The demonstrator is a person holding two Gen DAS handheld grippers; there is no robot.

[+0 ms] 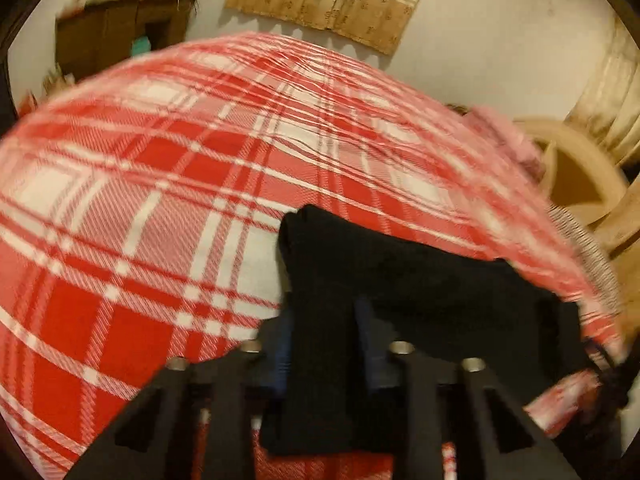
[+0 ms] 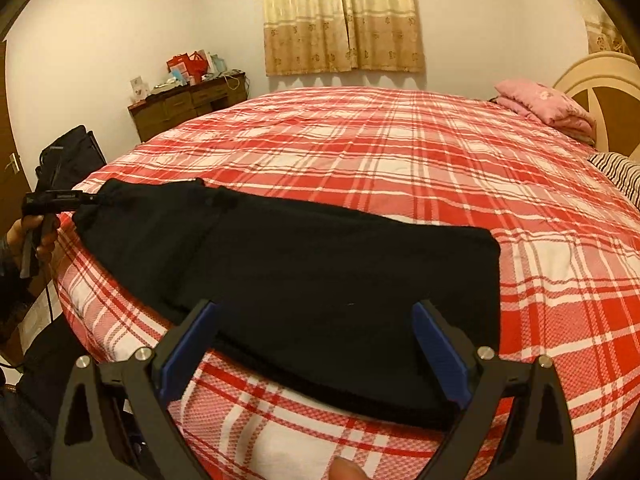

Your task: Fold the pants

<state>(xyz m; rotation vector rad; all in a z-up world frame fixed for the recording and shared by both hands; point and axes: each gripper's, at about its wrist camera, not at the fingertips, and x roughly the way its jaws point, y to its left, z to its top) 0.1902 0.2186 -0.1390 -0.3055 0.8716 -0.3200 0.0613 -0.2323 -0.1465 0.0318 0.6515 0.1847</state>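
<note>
Black pants lie stretched along the near edge of a bed with a red and white plaid cover. My right gripper is open, its blue-padded fingers spread just above the wide right end of the pants, holding nothing. My left gripper is shut on the other end of the pants, with the cloth pinched between its fingers and lifted a little. In the right wrist view the left gripper holds the pants' far left end at the bed's corner. The left wrist view is blurred.
A pink folded blanket and a striped pillow lie at the head of the bed by a cream headboard. A brown dresser with clutter stands by the far wall. A black bag stands left of the bed.
</note>
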